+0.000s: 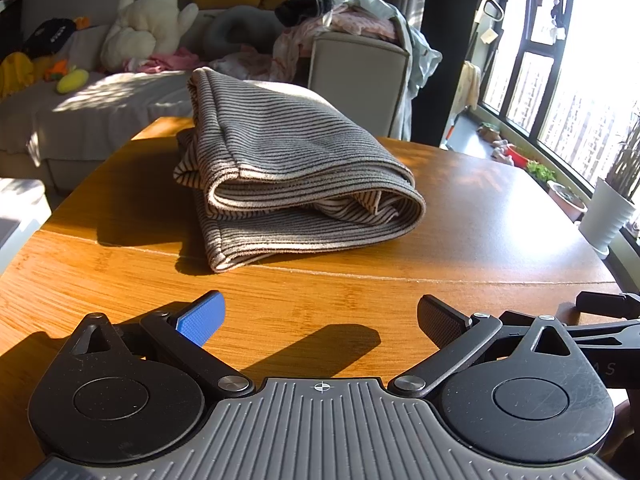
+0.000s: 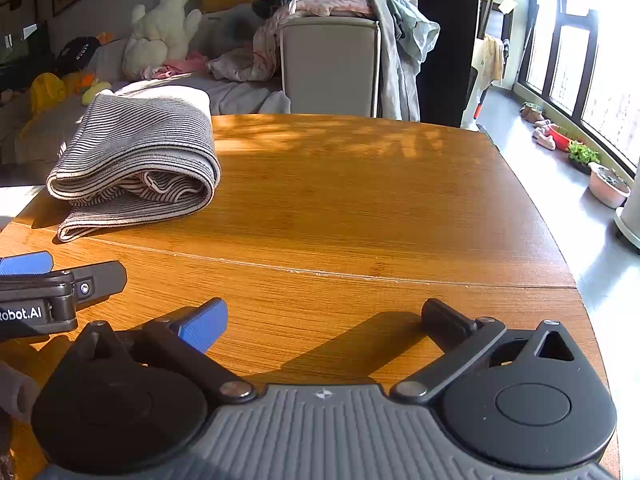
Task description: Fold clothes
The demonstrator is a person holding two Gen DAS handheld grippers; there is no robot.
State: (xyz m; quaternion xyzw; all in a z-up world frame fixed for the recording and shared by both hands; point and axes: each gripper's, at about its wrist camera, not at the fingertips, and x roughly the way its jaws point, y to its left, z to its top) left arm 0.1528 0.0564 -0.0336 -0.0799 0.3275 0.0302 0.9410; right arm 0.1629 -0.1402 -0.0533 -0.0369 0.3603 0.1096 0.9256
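Left claw: spread wide, holding nothing, low over the surface.
Right claw: also wide and empty, beside the left one.
Striped garment: folded bundle ahead of the left claw, ahead and left of the right; apart from both.
Handling: likely soft, light, floppy; pinch the rolled front edge.

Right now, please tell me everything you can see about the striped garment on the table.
The striped garment is soft knit cloth, grey-beige with thin dark stripes. It lies folded in several loose layers on the wooden table, toward its far side, with rounded folds and hemmed edges facing the cameras. Sunlight partly falls on it. Neither hand-held gripper touches it; only the table does.
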